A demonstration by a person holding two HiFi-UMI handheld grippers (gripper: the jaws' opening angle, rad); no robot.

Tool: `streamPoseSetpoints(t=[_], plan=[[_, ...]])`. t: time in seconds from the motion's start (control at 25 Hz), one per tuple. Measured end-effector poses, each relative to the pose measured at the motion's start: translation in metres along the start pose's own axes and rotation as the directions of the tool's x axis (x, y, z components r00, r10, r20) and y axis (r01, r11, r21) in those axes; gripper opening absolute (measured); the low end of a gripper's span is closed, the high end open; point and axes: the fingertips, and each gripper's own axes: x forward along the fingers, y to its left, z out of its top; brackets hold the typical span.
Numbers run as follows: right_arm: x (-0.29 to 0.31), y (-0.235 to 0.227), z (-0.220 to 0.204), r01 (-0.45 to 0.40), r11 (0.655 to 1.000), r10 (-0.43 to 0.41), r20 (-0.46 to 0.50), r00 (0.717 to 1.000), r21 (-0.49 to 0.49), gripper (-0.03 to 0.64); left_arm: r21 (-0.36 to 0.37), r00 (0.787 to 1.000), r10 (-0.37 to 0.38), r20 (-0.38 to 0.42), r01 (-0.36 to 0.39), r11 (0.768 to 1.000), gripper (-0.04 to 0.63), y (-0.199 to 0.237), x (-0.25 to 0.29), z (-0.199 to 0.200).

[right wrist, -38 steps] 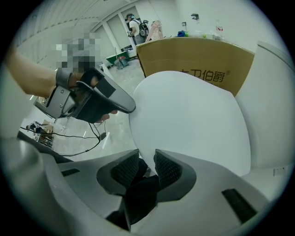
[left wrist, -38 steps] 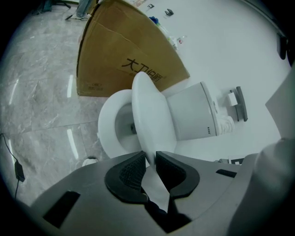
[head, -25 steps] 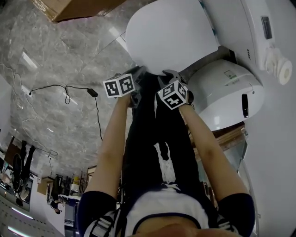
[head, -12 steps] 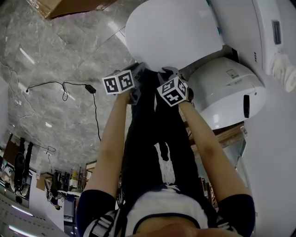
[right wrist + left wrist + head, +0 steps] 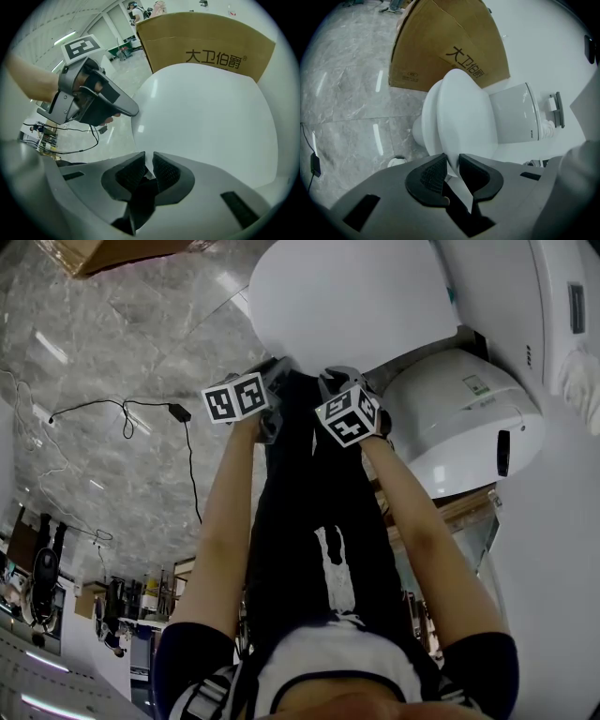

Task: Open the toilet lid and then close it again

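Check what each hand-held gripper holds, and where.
Both grip the white oval plastic toilet lid by its front rim: left hand-held gripper and right hand-held gripper pinch it side by side.

Left tongs (image 5: 278, 371) and right tongs (image 5: 336, 381) hide part of the toilet lid (image 5: 347, 296).

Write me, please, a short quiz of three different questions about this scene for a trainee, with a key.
1. True or false: the left hand-held gripper grips the toilet lid.
2. The right hand-held gripper is closed on: A) the lid's rim B) a towel C) a brush.
3. On what does the black cable lie?
Key: 1 true; 2 A; 3 the grey stone floor.
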Motion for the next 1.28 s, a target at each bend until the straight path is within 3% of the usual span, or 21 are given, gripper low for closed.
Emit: streamPoseSetpoints(t=[1.28], plan=[[0.035,-0.014,-0.008,-0.019,1.0,0.019,-0.012,1.0,-0.002,0.017,-0.007,0.997,0.079,-0.022,-0.079,0.997,0.091,0.033,0.03,-0.001]])
